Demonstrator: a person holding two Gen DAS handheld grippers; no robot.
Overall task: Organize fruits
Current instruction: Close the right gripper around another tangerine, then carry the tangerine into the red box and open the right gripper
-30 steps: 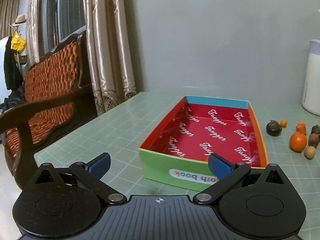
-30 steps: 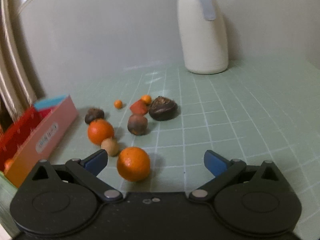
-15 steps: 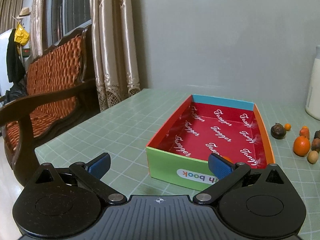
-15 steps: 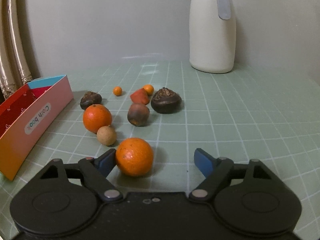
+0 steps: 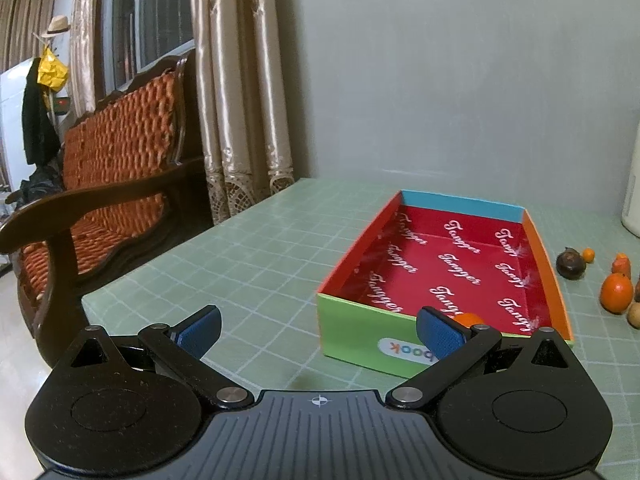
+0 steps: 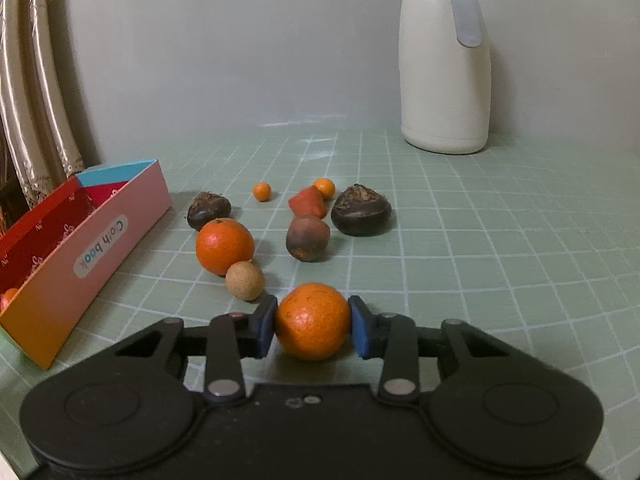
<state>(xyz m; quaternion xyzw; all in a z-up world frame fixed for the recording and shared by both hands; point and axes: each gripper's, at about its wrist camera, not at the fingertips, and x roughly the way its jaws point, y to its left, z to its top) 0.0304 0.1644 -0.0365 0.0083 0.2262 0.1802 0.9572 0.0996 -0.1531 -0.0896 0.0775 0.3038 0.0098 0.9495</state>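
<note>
We see the green table [image 6: 480, 240] with a white jug [image 6: 446, 68] at the back and the open box [image 5: 452, 268] on the left, one small orange fruit inside. Our left gripper [image 5: 318, 330] hangs before the box, fingers wide, nothing between. Our right gripper [image 6: 313, 322] has just been closing; its pads now press an orange [image 6: 312, 320] on the table, near the other fruits [image 6: 308, 236].

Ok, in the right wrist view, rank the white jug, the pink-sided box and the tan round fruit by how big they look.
1. white jug
2. pink-sided box, cut off by the frame edge and nearer the camera, so these two are unsure
3. tan round fruit, clearly smallest
</note>
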